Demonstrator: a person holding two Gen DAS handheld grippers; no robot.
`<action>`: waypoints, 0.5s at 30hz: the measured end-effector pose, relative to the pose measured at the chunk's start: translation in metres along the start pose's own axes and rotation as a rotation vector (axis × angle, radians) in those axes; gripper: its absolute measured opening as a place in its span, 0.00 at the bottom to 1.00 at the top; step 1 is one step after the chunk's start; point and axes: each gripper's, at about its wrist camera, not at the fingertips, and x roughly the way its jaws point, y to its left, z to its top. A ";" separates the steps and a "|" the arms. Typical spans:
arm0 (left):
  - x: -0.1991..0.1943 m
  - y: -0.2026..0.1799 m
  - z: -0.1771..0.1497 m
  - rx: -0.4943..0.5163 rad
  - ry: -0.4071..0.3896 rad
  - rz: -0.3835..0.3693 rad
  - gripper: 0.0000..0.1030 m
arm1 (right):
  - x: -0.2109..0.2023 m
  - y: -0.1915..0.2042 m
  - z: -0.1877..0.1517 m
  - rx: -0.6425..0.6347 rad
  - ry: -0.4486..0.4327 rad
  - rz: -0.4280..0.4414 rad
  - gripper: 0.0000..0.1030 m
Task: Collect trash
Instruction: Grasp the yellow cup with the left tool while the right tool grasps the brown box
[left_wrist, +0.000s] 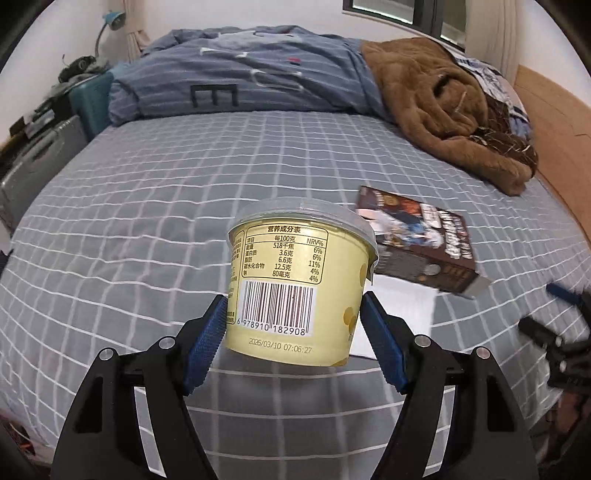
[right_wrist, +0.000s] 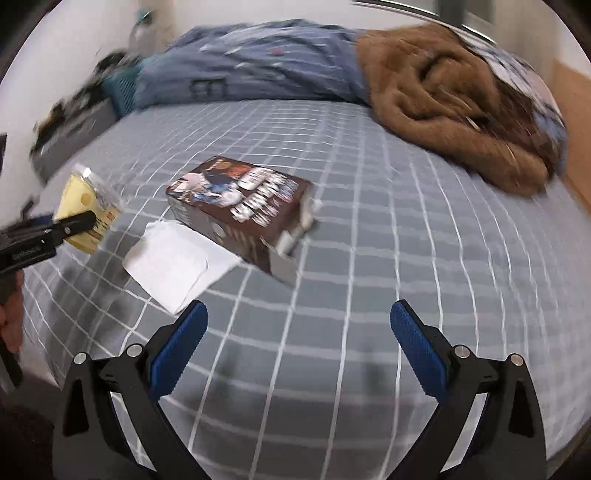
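Trash: three pieces showed on the bed (right_wrist: 369, 258), namely a box, a sheet of paper and a cup.
Bed: grey checked sheet, with a blue duvet (left_wrist: 240, 81) and a brown fleece blanket (left_wrist: 443, 110) heaped at the far end.
Box (right_wrist: 240, 206): a dark printed carton with one end torn open lay flat on the sheet, not yet collected.
Paper (right_wrist: 173, 262): a white sheet lay just beside the box, one edge tucked under it, also left to pick up.
Cup (left_wrist: 299, 280): a yellow lidded tub, upright, was held clear of the sheet.
Left claw (left_wrist: 295, 332): closed on the cup's lower sides, both blue pads pressing.
Right claw (right_wrist: 299, 339): spread wide and empty above the sheet, near the paper.
Progress: one piece in hand, two remaining; no bin was visible.
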 end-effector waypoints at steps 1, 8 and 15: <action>0.000 0.003 0.000 0.002 0.003 0.006 0.69 | 0.002 0.003 0.006 -0.031 0.006 0.013 0.93; 0.005 0.035 0.005 -0.052 0.016 0.026 0.69 | 0.034 0.038 0.072 -0.329 0.079 0.115 0.93; 0.004 0.048 0.012 -0.055 0.019 0.038 0.69 | 0.076 0.060 0.109 -0.518 0.193 0.155 0.93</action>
